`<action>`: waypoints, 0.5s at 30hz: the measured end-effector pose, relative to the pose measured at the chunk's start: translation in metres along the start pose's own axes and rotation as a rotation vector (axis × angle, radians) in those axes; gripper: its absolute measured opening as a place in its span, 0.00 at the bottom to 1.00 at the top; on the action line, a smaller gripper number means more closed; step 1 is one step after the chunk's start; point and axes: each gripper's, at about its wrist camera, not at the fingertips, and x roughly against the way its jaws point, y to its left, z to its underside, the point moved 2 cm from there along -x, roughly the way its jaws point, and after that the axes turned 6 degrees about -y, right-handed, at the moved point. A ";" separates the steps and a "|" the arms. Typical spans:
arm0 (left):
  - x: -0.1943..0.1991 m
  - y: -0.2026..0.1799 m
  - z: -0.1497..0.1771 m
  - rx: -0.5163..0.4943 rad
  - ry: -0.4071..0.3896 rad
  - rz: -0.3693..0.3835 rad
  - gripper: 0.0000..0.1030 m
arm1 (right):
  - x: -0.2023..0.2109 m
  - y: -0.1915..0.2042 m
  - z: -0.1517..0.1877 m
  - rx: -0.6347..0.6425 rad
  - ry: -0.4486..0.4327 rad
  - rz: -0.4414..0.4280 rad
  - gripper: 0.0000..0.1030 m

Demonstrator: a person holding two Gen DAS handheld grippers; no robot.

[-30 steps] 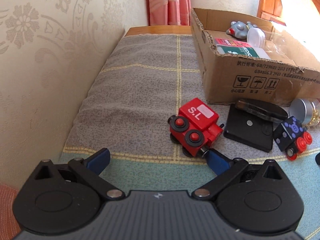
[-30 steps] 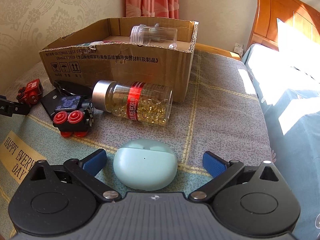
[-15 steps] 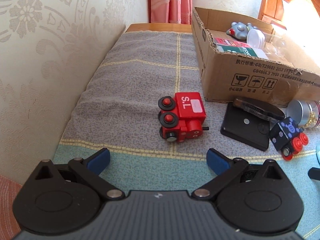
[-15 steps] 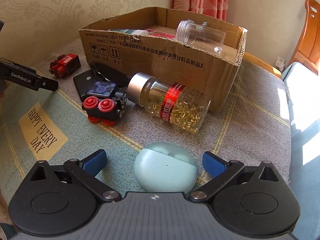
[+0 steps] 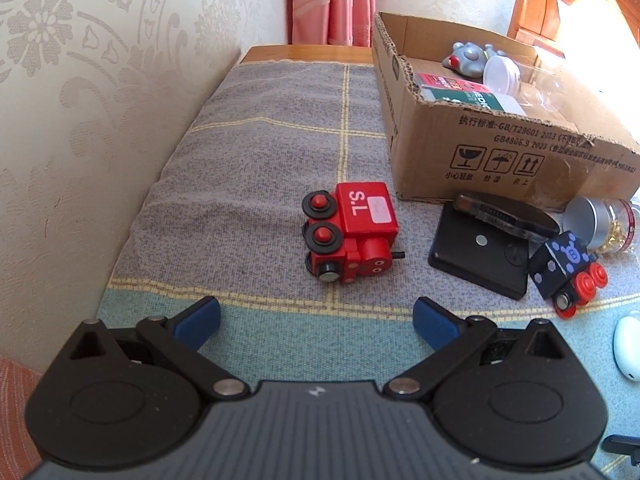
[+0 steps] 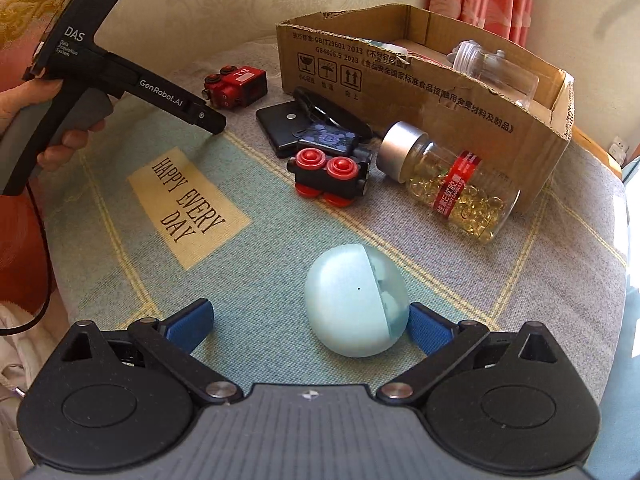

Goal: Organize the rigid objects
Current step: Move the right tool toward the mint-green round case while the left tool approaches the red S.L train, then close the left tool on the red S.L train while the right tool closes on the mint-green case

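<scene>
1. The left hand-held gripper (image 5: 316, 318) is spread wide and grasps nothing. The red toy train (image 5: 350, 232) lies on its side at its 12 o'clock, just beyond the blue fingertips (image 5: 200, 314) and apart from them; my guess is that it is lined up for the next grasp.
2. The right hand-held gripper (image 6: 308, 322) is also released. The pale green earbud case (image 6: 356, 300) sits between its fingers, tipped onto its edge and hard against the right-hand pad, while the left pad stands well clear. That looks like a nudge to square the case before closing.
3. The surface is a cloth-covered bed or bench, I cannot tell which. On it, at 12 to 1 o'clock from the case, lie a black toy train with red wheels (image 6: 332, 176), a flat black case (image 6: 280, 122) and a capsule bottle (image 6: 452, 188) on its side, touching the carton.
4. The cardboard box (image 5: 500, 160) is the likely destination. It already holds a grey toy (image 5: 466, 58), a white-lidded clear jar (image 5: 502, 76) and a green-and-red packet (image 5: 460, 92).
5. The loose pieces cluster near the box, so the carries should be short.
</scene>
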 end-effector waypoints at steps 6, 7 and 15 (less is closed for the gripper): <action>-0.004 -0.010 -0.005 -0.001 -0.023 0.021 0.99 | -0.005 -0.001 -0.002 -0.011 -0.031 0.050 1.00; -0.005 -0.010 -0.006 0.009 -0.028 0.016 0.99 | -0.006 -0.002 -0.003 -0.011 -0.033 0.050 1.00; -0.011 -0.006 -0.021 0.044 -0.094 -0.033 0.94 | -0.007 -0.006 -0.002 -0.020 -0.070 0.062 1.00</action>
